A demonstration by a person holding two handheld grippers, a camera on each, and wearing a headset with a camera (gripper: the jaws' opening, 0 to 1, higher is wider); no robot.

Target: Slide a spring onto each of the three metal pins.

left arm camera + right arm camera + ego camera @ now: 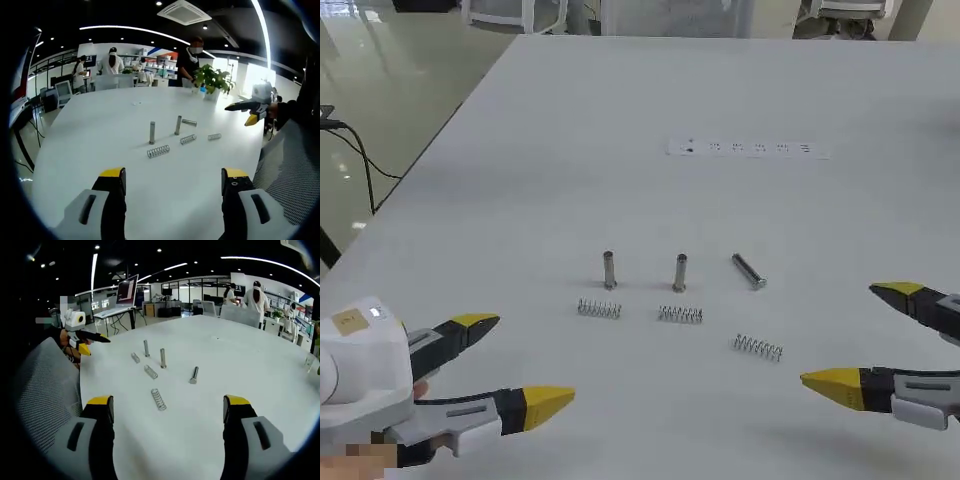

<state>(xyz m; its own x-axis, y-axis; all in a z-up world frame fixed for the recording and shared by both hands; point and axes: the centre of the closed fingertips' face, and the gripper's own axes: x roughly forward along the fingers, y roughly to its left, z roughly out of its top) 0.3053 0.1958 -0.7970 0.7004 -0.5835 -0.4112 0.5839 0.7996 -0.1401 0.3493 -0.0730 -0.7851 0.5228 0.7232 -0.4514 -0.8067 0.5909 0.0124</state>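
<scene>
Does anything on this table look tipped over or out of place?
Yes: the rightmost pin lies flat on the table, while the middle pin and the left pin stand upright. Nothing else looks odd.

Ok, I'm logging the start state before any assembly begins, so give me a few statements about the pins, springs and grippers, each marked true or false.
1. The left pin and the middle pin stand upright on the table. True.
2. The right pin stands upright too. False: it lies on its side.
3. One spring already sits on a pin. False: the left spring, middle spring and right spring all lie flat on the table, apart from the pins.
4. The left gripper and the right gripper both have open jaws and hold nothing. True.
</scene>
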